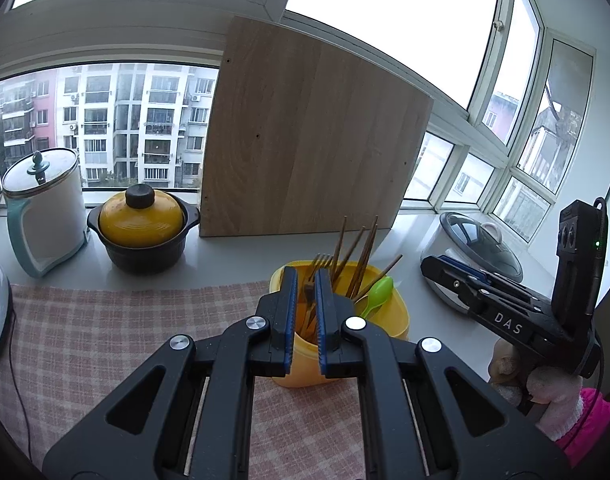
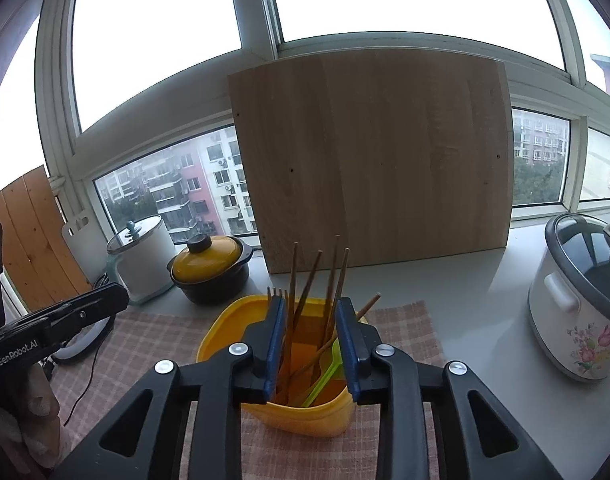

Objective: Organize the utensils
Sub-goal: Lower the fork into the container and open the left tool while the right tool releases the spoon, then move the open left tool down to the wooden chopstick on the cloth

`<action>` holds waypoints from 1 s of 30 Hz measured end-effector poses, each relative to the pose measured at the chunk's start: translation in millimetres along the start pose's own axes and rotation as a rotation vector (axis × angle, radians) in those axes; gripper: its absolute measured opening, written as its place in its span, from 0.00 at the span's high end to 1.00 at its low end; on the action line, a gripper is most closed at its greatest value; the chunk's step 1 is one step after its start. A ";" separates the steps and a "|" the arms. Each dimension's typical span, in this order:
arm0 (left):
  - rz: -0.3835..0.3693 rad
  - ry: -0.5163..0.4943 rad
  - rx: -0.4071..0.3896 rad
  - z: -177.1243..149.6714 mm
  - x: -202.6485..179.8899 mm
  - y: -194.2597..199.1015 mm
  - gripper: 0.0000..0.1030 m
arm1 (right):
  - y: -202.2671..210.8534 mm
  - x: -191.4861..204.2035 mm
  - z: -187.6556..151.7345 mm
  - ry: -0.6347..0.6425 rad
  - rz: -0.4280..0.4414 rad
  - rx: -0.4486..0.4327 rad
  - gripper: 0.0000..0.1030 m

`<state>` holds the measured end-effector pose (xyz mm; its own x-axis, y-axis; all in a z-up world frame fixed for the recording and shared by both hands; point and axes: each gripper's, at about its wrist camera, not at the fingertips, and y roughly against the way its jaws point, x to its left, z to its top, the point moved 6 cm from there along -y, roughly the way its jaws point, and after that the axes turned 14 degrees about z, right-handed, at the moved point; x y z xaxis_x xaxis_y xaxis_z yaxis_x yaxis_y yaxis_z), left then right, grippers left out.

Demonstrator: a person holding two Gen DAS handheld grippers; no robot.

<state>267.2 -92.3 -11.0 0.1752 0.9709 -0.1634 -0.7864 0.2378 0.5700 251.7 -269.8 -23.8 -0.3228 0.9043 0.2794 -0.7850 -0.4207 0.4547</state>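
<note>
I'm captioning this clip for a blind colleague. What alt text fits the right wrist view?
An open black two-finger right gripper frames a yellow plastic utensil holder holding wooden chopsticks, a fork and a green plastic spoon. It stands on a pink checked cloth, before a leaning wooden board and windows.

"DAS" stands on the right gripper [image 1: 449, 268]; "GenRobot.AI" stands on the left gripper [image 2: 105, 300].
</note>
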 end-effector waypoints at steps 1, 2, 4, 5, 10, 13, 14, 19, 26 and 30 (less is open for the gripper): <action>0.000 -0.001 0.001 -1.5 0.2 2.2 0.95 | 3.2 0.6 -1.4 -0.002 0.001 -0.001 0.68; 0.002 -0.003 0.001 -2.1 0.6 3.7 0.95 | 6.0 1.4 -2.6 -0.004 0.003 -0.002 0.66; 0.005 -0.009 0.001 -4.6 0.4 6.7 0.95 | 12.4 3.6 -6.1 -0.004 0.006 -0.003 0.61; 0.007 -0.014 0.003 -5.9 -0.3 8.5 0.92 | 15.4 4.4 -7.8 -0.005 0.007 -0.003 0.59; 0.017 -0.028 0.006 -15.1 1.2 19.7 0.70 | 30.5 10.4 -18.3 0.002 0.010 0.000 0.46; 0.025 -0.036 0.015 -20.0 4.7 24.3 0.70 | 37.7 14.1 -26.6 0.003 0.026 0.005 0.34; 0.029 -0.039 0.018 -22.0 6.7 25.4 0.70 | 39.2 15.4 -29.3 0.003 0.032 0.008 0.31; 0.065 -0.039 0.053 -38.9 27.9 27.6 0.70 | 45.2 18.0 -48.8 -0.018 0.062 0.047 0.30; 0.105 0.012 0.159 -77.5 66.2 23.8 0.70 | 33.4 18.9 -94.6 -0.087 0.122 0.175 0.31; 0.132 0.031 0.238 -109.6 83.6 18.7 0.70 | 20.2 23.9 -130.2 -0.142 0.178 0.286 0.31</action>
<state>202.3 -9.9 -102.2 0.0592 0.9934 -0.0980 -0.6392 0.1131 0.7607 159.3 -247.2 -118.0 -0.3484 0.8047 0.4807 -0.5371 -0.5917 0.6012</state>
